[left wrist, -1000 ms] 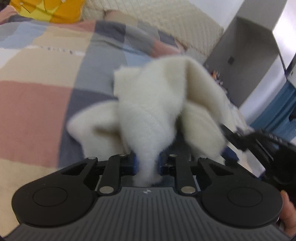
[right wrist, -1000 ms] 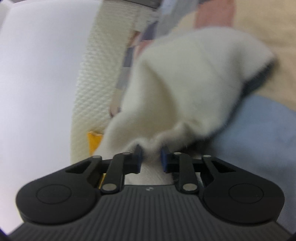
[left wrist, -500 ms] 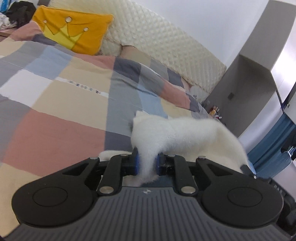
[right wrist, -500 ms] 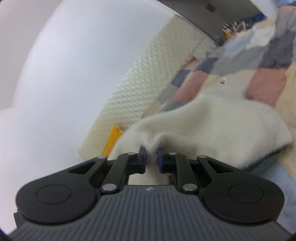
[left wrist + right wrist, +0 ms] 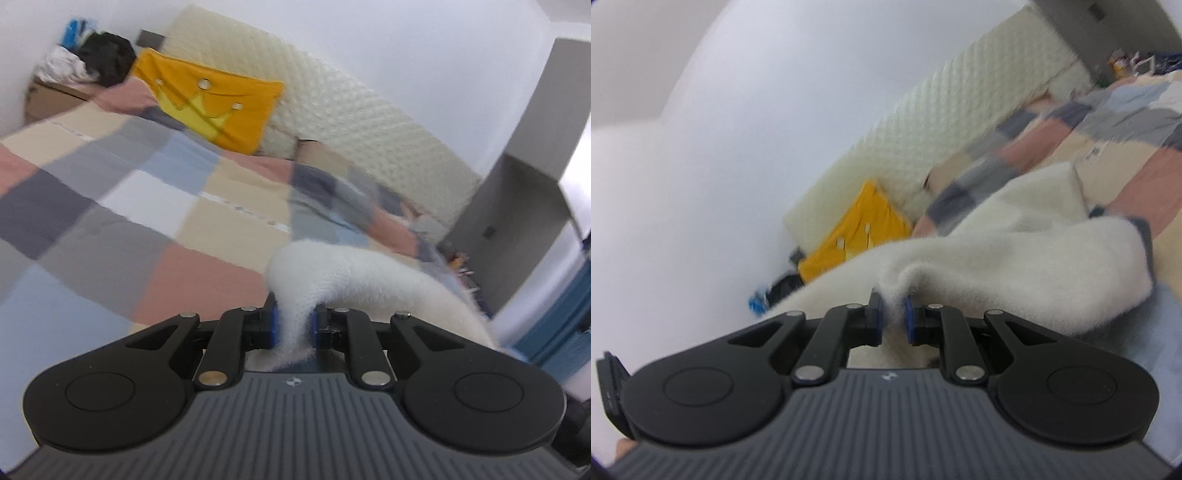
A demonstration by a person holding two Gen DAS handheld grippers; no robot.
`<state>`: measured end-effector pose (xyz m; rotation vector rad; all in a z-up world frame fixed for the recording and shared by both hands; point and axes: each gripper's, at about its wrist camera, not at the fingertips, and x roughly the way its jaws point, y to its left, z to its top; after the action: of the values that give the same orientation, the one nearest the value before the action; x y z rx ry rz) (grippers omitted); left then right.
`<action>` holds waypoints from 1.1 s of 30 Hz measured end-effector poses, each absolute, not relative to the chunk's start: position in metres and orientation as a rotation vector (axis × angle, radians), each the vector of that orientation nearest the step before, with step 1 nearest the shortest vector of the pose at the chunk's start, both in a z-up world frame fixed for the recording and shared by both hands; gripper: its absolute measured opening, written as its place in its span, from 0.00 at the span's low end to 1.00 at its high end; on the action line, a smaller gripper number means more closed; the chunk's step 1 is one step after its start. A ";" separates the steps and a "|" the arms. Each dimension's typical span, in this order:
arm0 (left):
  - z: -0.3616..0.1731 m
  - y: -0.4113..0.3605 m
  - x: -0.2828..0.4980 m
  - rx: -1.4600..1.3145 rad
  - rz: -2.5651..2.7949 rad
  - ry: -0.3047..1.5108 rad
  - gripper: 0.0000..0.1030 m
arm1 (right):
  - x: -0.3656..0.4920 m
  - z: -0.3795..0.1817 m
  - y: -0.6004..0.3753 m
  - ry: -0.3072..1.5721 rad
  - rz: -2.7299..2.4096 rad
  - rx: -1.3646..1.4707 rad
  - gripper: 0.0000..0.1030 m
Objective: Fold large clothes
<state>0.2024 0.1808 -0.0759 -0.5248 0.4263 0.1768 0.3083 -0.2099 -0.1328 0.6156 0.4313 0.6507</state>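
Note:
A cream fleece garment [image 5: 373, 273] is lifted above the patchwork bedspread [image 5: 155, 221]. My left gripper [image 5: 293, 325] is shut on one bunched edge of it, and the cloth arches away to the right and drops out of sight. In the right wrist view the same fleece garment [image 5: 1015, 266] spreads ahead, with a dark lining showing at its far edge. My right gripper [image 5: 891, 317] is shut on a pinched fold of it. That view is rolled, so the bed runs diagonally.
An orange crown cushion [image 5: 210, 107] leans on the quilted cream headboard [image 5: 351, 110]. Dark and white clothes [image 5: 92, 62] are piled on a box at the far left. A grey cabinet [image 5: 517, 206] and a blue curtain [image 5: 561, 325] stand to the right of the bed.
Both grippers have risen with the fleece, pulling it up off the bed. The left view now takes in the headboard and the cushion; the right view has rolled strongly.

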 end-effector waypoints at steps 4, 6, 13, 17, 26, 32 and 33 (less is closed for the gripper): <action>-0.102 0.191 0.206 -0.476 0.239 0.461 0.18 | 0.331 -0.139 -0.176 0.548 0.649 0.559 0.15; -0.116 0.201 0.215 -0.501 0.258 0.489 0.18 | 0.343 -0.152 -0.160 0.642 0.626 0.515 0.15; -0.153 0.228 0.274 -0.431 0.324 0.574 0.20 | 0.376 -0.194 -0.126 0.843 0.556 0.553 0.15; -0.185 0.247 0.303 -0.466 0.345 0.623 0.24 | 0.389 -0.213 -0.116 0.895 0.568 0.560 0.16; -0.222 0.258 0.336 -0.468 0.351 0.719 0.24 | 0.409 -0.243 -0.107 0.914 0.614 0.607 0.16; -0.210 0.248 0.327 -0.397 0.351 0.719 0.25 | 0.403 -0.241 -0.113 0.913 0.611 0.611 0.17; -0.207 0.246 0.324 -0.387 0.352 0.720 0.26 | 0.400 -0.238 -0.112 0.909 0.610 0.598 0.17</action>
<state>0.3242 0.2461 -0.2071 -0.3874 0.7195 0.3522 0.4001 -0.1121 -0.2382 0.5976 0.9093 0.6100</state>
